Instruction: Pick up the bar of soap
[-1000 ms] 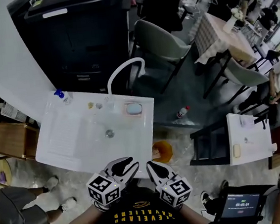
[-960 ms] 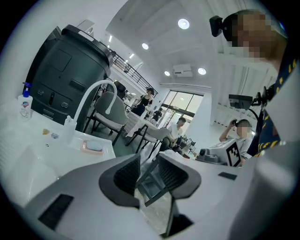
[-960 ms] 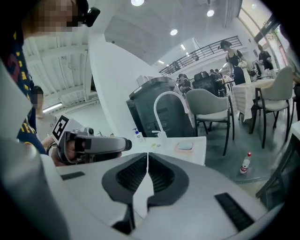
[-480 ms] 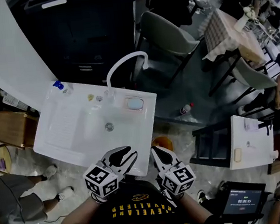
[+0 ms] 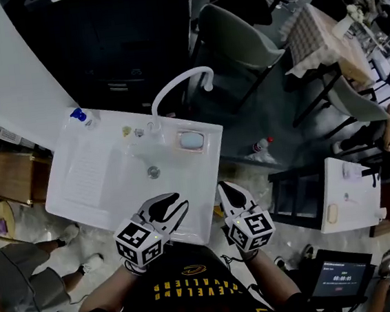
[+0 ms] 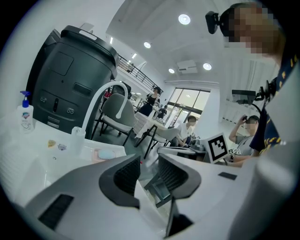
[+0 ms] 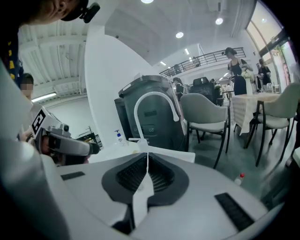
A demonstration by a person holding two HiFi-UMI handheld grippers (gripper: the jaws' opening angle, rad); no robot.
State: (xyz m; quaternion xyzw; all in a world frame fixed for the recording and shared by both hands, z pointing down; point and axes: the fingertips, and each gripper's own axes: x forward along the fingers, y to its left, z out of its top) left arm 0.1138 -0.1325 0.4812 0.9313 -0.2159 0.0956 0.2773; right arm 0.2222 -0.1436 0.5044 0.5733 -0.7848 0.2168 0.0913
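Two tools wait low in the frame, the left tool (image 5: 180, 200) released and empty, the right tool (image 5: 224, 186) clenched on nothing, while the bar of soap (image 5: 192, 140) lies crosswise at the sink's (image 5: 81, 191) upper-right corner, above and between them.

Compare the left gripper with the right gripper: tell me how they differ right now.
The left gripper has its jaws apart; the right gripper has them shut. The left gripper's tips reach over the sink; the right gripper sits just off its right edge. Both are empty, short of the soap.
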